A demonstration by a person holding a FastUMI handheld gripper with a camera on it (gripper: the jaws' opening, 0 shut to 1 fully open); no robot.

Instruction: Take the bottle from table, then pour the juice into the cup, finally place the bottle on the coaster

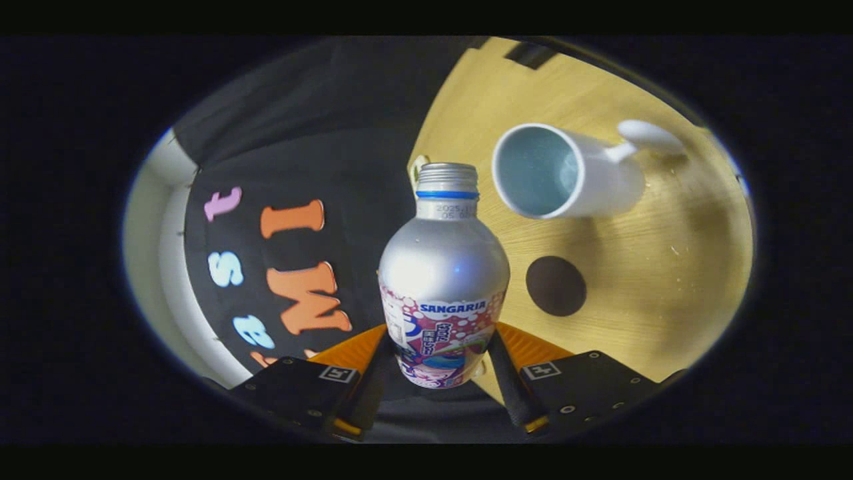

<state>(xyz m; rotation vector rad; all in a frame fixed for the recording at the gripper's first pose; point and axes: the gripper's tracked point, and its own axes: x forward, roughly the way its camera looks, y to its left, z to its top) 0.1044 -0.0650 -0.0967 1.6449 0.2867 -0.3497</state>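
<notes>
Gripper (440, 373) closed on the bottle (443, 280), one finger pressed to each side of its printed lower body; bottle a silver aluminium drinks bottle with a pink and white label band, bare shoulder above, blue ring at the neck, threaded mouth uncapped; it stands lengthwise between the fingers, mouth pointing away from the camera. View is rolled, so the wooden table (666, 280) stands to one side of the bottle and the black booth wall to the other. Beyond the fingers, near the bottle's shoulder, a dark round coaster (556, 286) lies flat on the wood; further on, a white mug (566, 173) with pale blue inside, its opening close beside the bottle's mouth, handle on the far side; mug and coaster apart.
</notes>
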